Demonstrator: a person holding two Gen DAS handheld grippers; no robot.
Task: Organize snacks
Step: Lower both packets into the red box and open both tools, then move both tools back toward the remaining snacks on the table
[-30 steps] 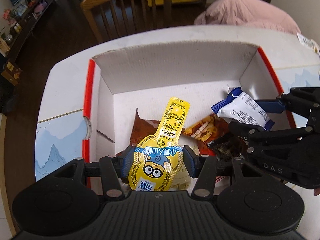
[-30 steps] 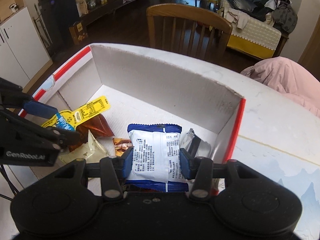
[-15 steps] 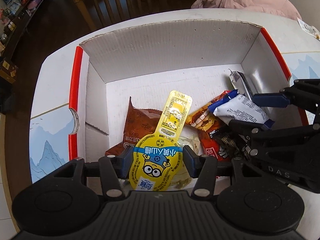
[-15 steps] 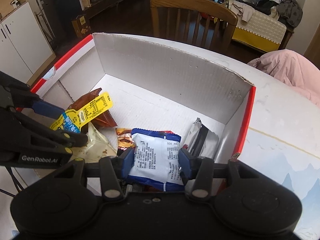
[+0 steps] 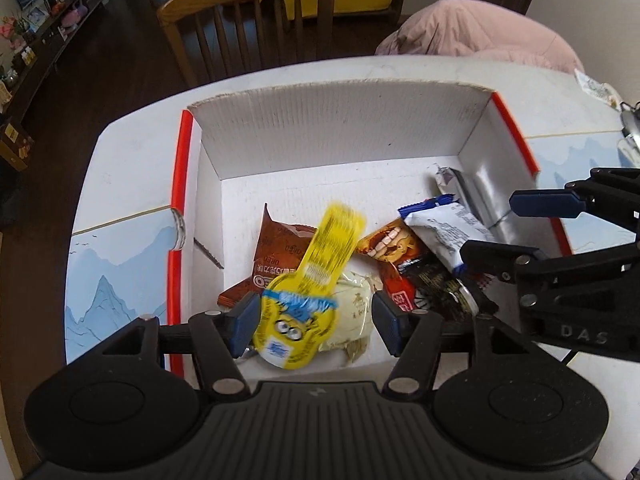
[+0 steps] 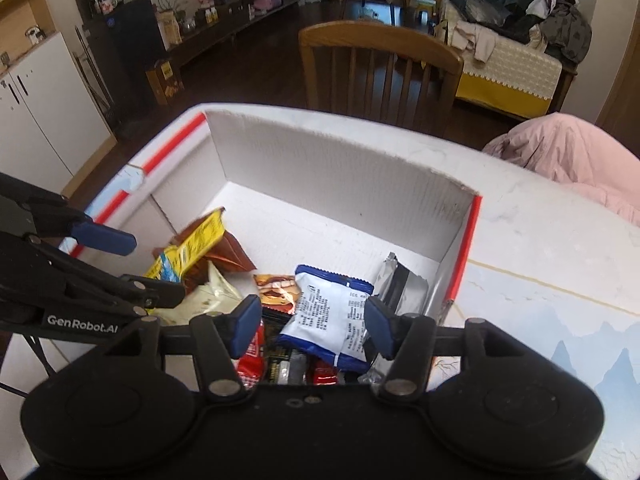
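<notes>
Two snacks are dropping into the red-edged white cardboard box (image 5: 340, 128) at frame centre: both grippers' jaws are opening, the left gripper (image 5: 314, 322) freeing a blurred yellow cartoon pouch (image 5: 304, 292), the right gripper (image 6: 312, 324) a blue-and-white packet (image 6: 332, 320) (others already lie inside).

snack packets (image 5: 400, 264): about 8 | box (image 5: 340, 136): 1 | chair (image 5: 248, 20): 1 | grippers (image 5: 314, 322): 2

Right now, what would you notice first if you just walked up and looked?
The bright yellow minion snack, blurred, between the left gripper's opening fingers over the white cardboard box. Beside it, a blue-and-white packet sits between the right gripper's opening fingers, above a jumble of brown and red wrappers.
</notes>
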